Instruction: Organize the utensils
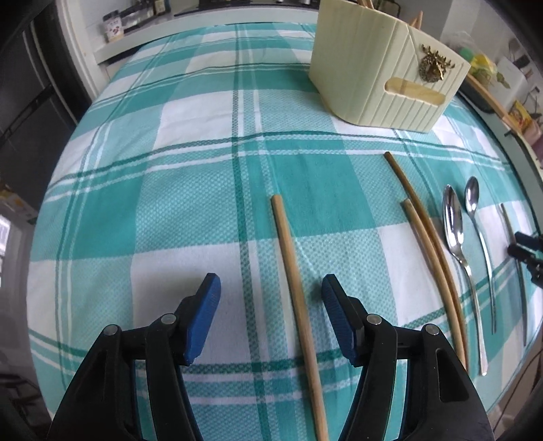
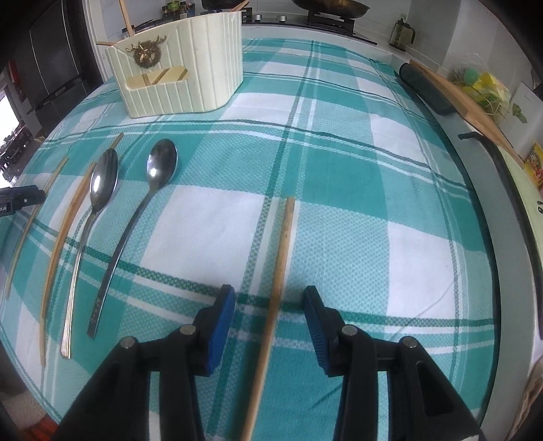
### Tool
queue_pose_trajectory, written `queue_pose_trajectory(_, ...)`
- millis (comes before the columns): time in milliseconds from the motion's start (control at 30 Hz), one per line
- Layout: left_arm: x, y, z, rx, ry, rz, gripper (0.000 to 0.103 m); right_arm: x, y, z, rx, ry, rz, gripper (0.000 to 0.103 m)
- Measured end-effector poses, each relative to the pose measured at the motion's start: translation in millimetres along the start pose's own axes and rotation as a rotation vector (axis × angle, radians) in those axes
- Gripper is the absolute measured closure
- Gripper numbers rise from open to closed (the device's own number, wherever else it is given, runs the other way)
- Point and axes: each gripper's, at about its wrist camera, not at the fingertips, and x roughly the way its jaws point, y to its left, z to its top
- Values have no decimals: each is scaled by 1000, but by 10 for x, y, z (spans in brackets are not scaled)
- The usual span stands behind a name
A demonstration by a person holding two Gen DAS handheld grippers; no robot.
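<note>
Fingers [image 1: 208, 315] of the left gripper [image 1: 271, 319] spread astride 1 chopstick [image 1: 295, 288]; right gripper [image 2: 269, 322] likewise straddles another chopstick [image 2: 280, 271] — neither pinched, ready for the holder [image 1: 383, 68].

Cut-off ends, hidden contents, unreadable clutter

The chopstick [image 1: 298, 305] between the left tool's [image 1: 271, 298] blue pads runs out past the bottom edge, as does the chopstick [image 2: 276, 298] between the right tool's [image 2: 269, 310] pads. What the cream utensil holder [image 1: 380, 74] ahead contains is hidden, only stick tips showing above its rim. In the left wrist view the right tool is cropped at the right edge. Jars [image 1: 113, 25] on the far counter are too small to read.
</note>
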Motion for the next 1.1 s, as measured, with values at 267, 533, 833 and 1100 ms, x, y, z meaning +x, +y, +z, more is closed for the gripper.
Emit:
queue_pose_trajectory(267,98,-103,282,24,28,10,97,208,-69,458,23,-3,9,91)
queue_pose_trajectory(533,-365,-54,291,-29,-130,-2,98,69,-142,593,89,-70,60,96)
queue_pose_trajectory(833,-1303,4,122,-64,-322,-71,98,-842,-185,488,125,-276,133,96)
queue_pose_trajectory(1100,-1923,22,-119,-100,-449,-134,98,-1570,-104,299,95,-441,137,96)
